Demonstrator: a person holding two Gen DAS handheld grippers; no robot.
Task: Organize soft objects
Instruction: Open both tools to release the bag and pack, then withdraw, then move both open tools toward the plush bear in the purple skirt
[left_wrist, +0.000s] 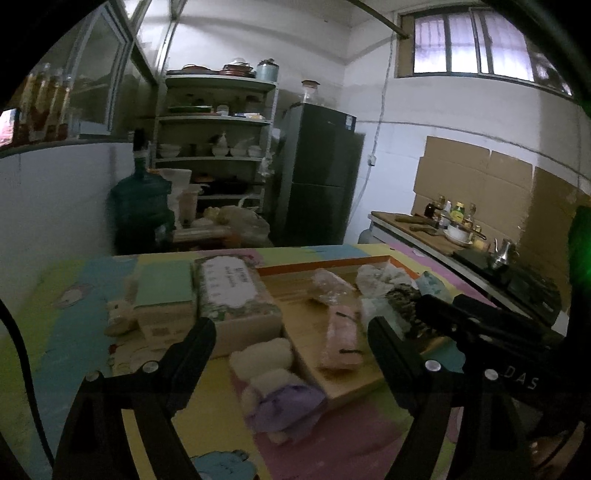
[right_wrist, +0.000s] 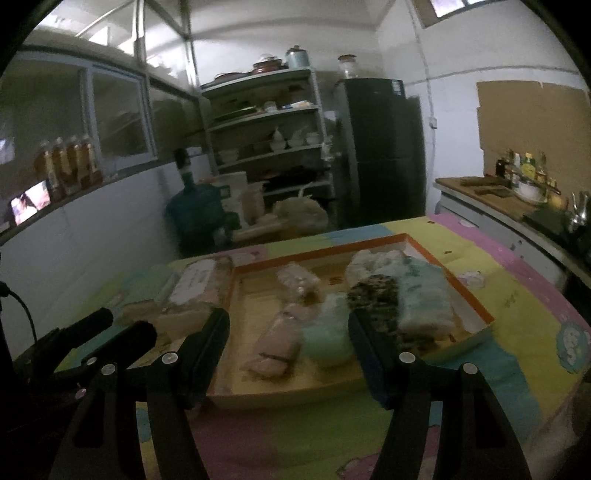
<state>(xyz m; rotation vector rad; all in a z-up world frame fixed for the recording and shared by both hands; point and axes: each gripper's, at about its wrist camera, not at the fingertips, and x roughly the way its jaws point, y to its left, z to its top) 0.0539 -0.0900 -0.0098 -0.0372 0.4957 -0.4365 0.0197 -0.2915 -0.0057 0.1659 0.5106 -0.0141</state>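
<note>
Left wrist view shows our left gripper with its jaws spread as wide as they go and nothing between the pads; just beyond and below the gap lies a cream plush toy with a lilac cloth part on the pastel patchwork mat that covers the desk. Ahead of the left finger sits a floral soft tissue pack with a white label, and beside it, further left, a pale box with a mint-green top with a small beige plush against it. To the right of the gap lies the shallow orange-rimmed wooden tray, holding a pink rolled cloth. Right wrist view shows our right gripper well open and holding nothing, hovering over the near edge of the same tray. Straight beyond its gap we see the pink roll and a mint-green soft roll; beyond the right finger lie a dark speckled cloth and a pale green folded towel, touching each other. Our left gripper appears at the far left of this view.
</note>
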